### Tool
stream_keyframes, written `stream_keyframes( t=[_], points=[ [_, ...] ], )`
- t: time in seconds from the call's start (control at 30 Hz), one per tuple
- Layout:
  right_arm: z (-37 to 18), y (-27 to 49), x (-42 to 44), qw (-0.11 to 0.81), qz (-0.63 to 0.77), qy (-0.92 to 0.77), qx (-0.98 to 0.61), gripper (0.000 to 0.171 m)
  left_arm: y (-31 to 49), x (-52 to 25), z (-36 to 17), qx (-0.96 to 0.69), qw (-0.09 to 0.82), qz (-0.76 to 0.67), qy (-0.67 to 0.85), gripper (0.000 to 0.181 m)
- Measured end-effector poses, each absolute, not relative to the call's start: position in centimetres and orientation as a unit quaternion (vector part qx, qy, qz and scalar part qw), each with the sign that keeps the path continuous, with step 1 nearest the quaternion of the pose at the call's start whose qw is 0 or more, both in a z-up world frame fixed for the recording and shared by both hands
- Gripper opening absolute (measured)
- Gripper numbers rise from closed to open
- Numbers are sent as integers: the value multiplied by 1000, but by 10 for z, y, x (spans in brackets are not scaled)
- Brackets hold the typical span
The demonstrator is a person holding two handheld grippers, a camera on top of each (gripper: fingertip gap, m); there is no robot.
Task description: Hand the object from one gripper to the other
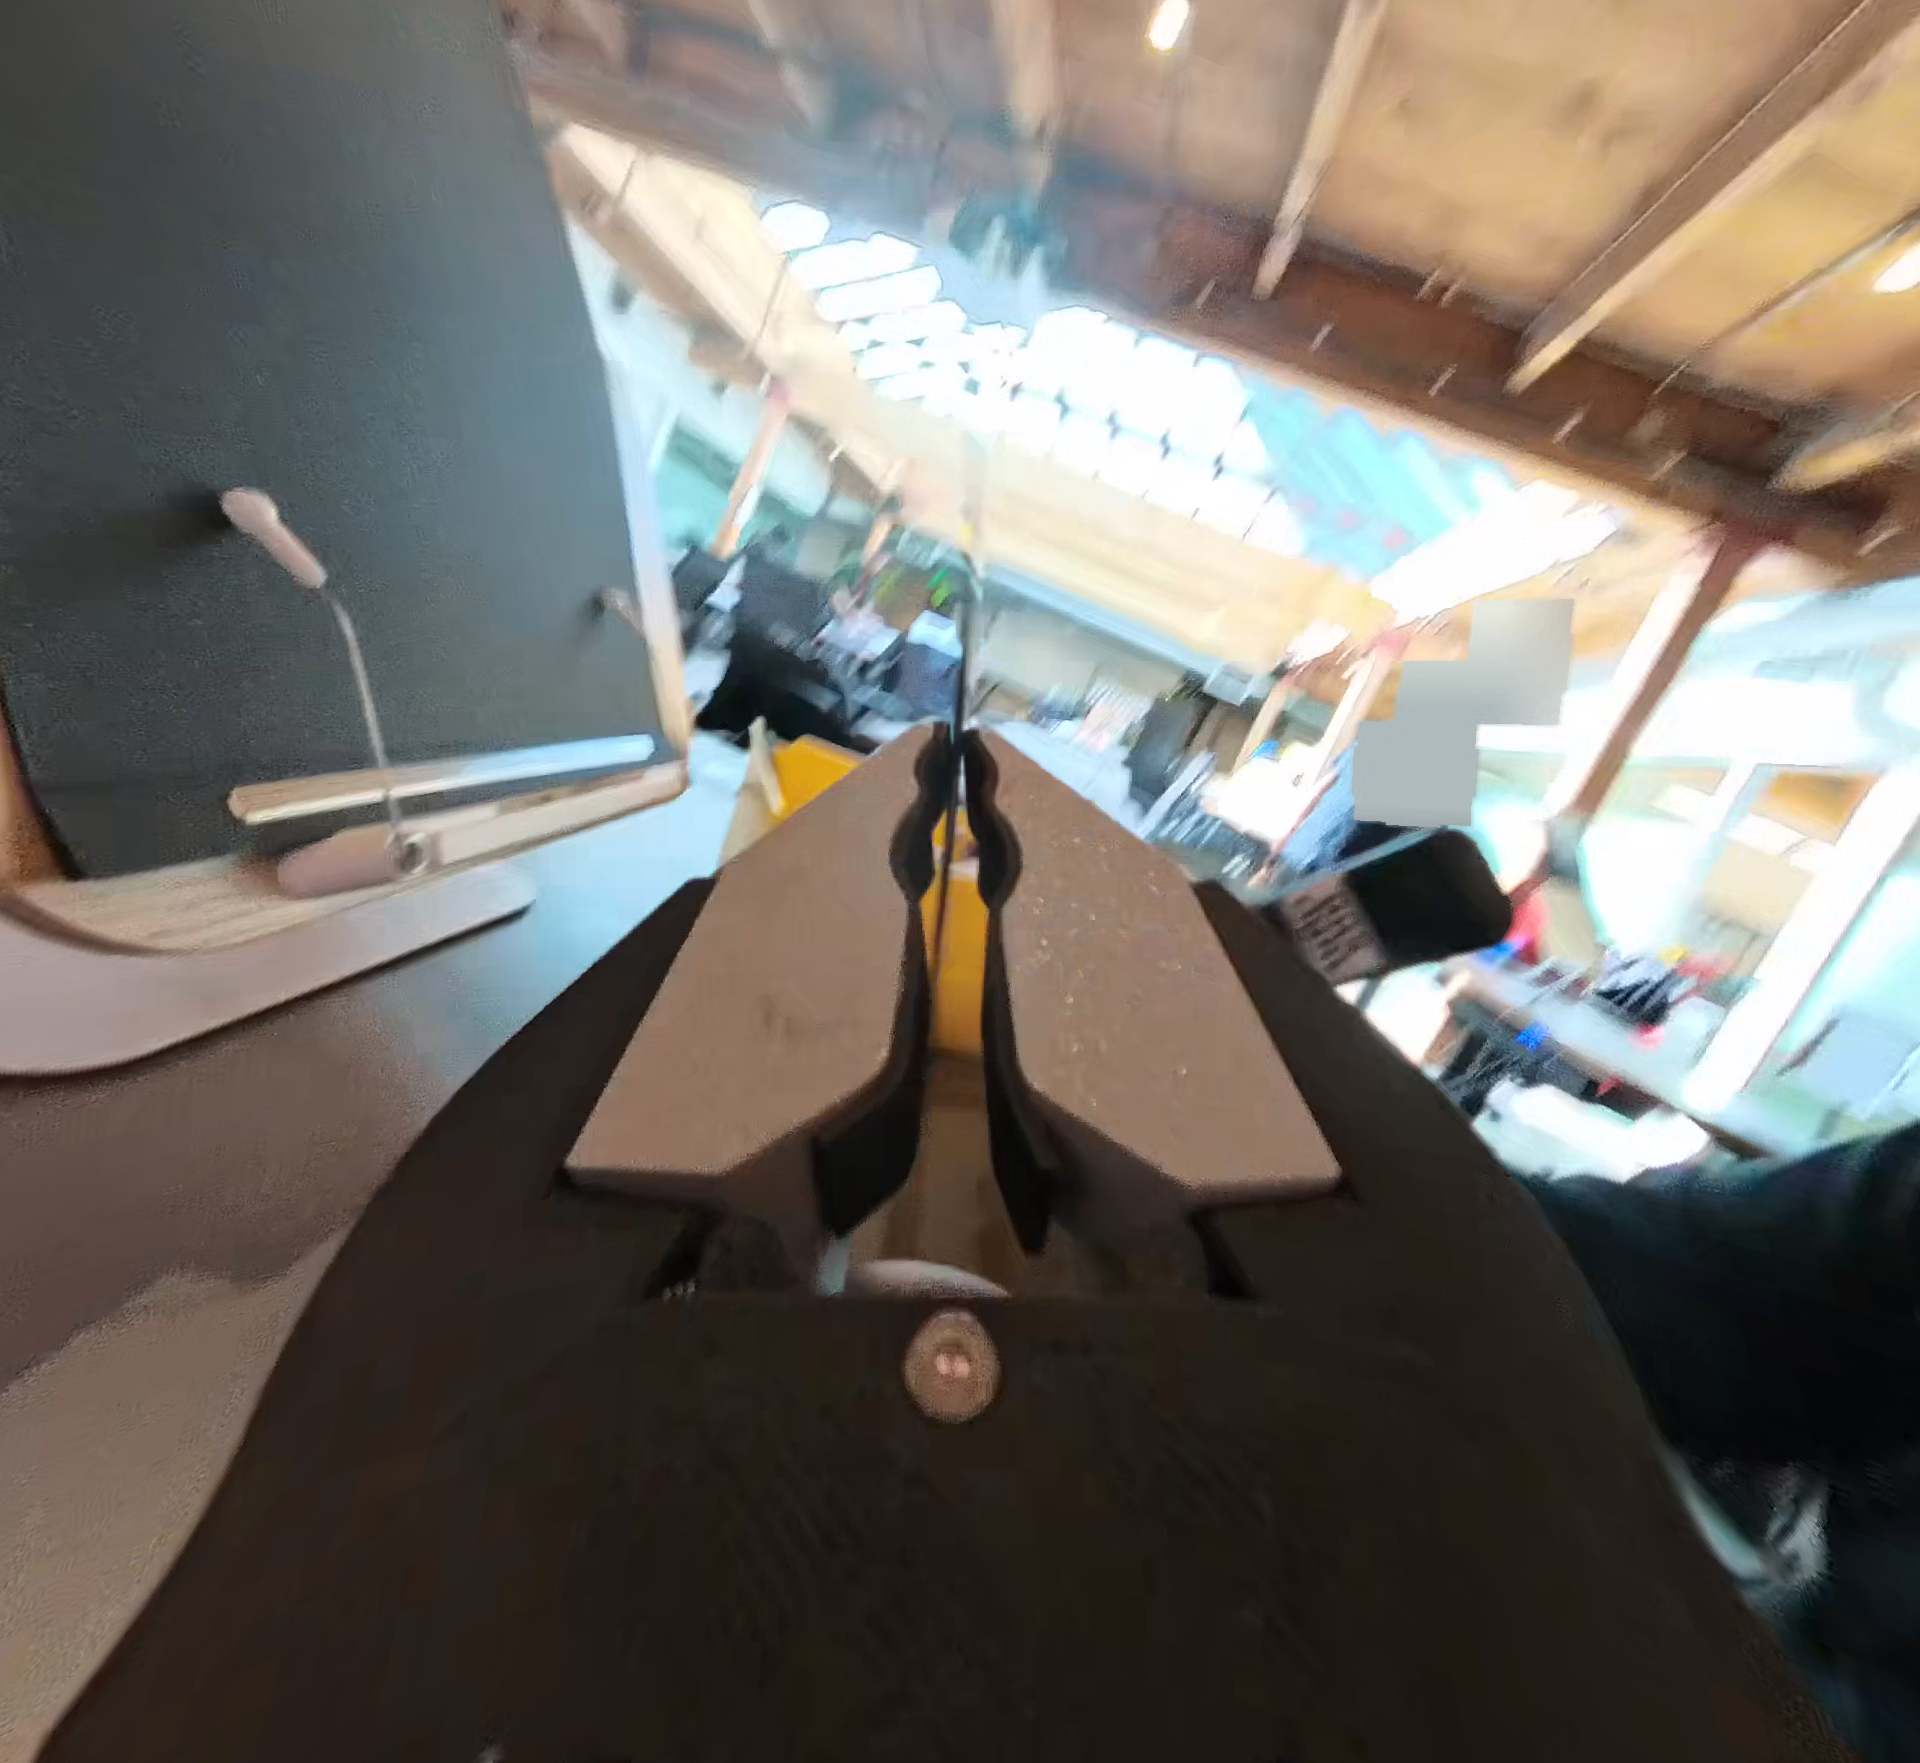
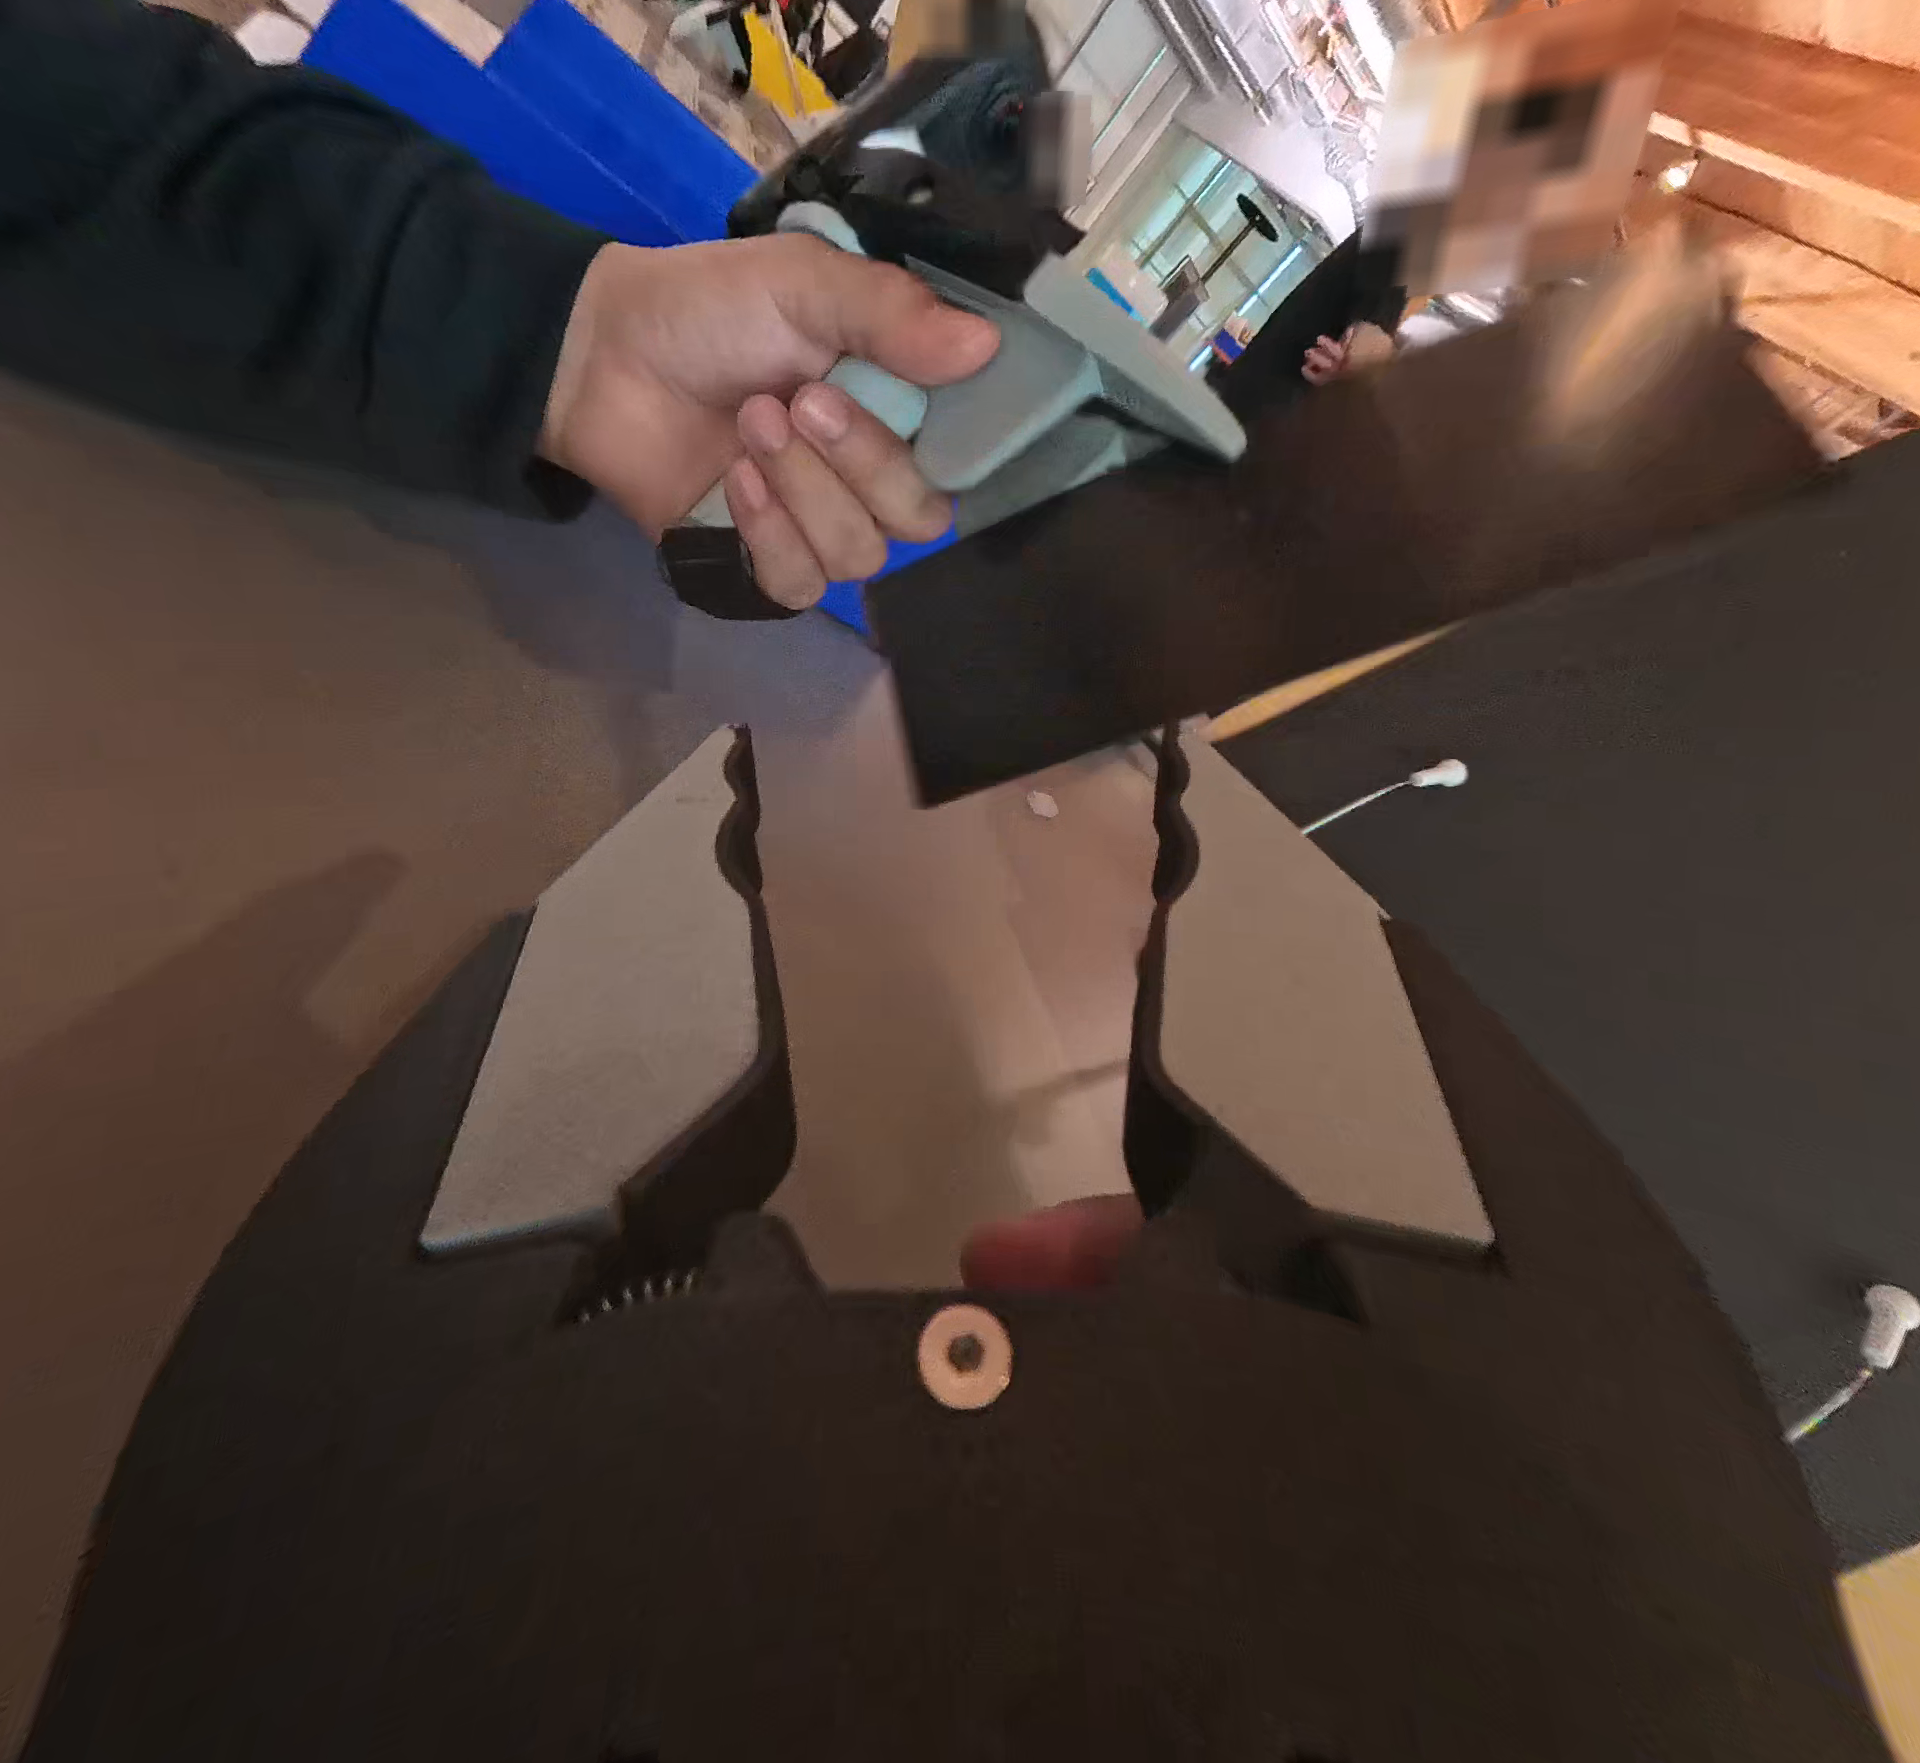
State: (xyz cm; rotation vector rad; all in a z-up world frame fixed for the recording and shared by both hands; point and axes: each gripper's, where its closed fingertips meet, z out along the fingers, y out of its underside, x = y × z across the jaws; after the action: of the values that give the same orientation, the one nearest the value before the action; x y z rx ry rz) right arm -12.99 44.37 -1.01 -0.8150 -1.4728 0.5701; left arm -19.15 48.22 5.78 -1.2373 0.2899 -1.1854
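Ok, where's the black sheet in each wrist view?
Left wrist view: black sheet edge-on at centre, a thin line pinched in the left gripper.
Right wrist view: broad dark rectangle at centre, above the open right gripper.
Shared landmark: black board with white pegs.

Both grippers share one build: the left gripper (image 1: 951, 747) and right gripper (image 2: 951, 747) have a matte black body, flat grey finger plates with wavy black inner edges, and a round silver screw (image 1: 951, 1367) at the centre (the right one's screw (image 2: 964, 1355) looks paler). A grey pistol-style handle (image 2: 997, 394) shows in a hand (image 2: 748, 404), beside a dark sleeve (image 2: 260, 227).
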Motion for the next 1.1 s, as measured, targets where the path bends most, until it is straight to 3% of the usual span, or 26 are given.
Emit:
stream_keyframes(
  t=[0.13,0.23,0.27,0.37,0.6,0.73,0.93,1.0,1.1],
  points=[
    [17,463,-123,633,336,-561,-415,70,476,-196,66,-536,669,-494,144,0],
    [29,464,-122,583,453,-502,-450,72,468,-177,66,-529,656,-508,177,0],
    [29,466,-123,565,478,-487,-464,67,464,-169,66,-522,650,-518,191,0],
    [27,465,-125,526,519,-475,-478,15,457,-145,54,-536,631,-506,241,0],
    [35,454,-115,467,574,-455,-495,0,453,-130,47,-543,621,-498,267,2],
    [63,468,-85,513,495,-451,-537,0,465,-139,42,-565,625,-486,234,21],
    [124,550,24,574,208,-446,-655,0,486,-151,29,-603,616,-474,181,19],
    [128,580,64,546,116,-444,-701,0,488,-150,25,-611,611,-470,181,18],
    [102,614,113,435,19,-446,-782,0,491,-148,19,-625,612,-445,190,17]
  ],
)
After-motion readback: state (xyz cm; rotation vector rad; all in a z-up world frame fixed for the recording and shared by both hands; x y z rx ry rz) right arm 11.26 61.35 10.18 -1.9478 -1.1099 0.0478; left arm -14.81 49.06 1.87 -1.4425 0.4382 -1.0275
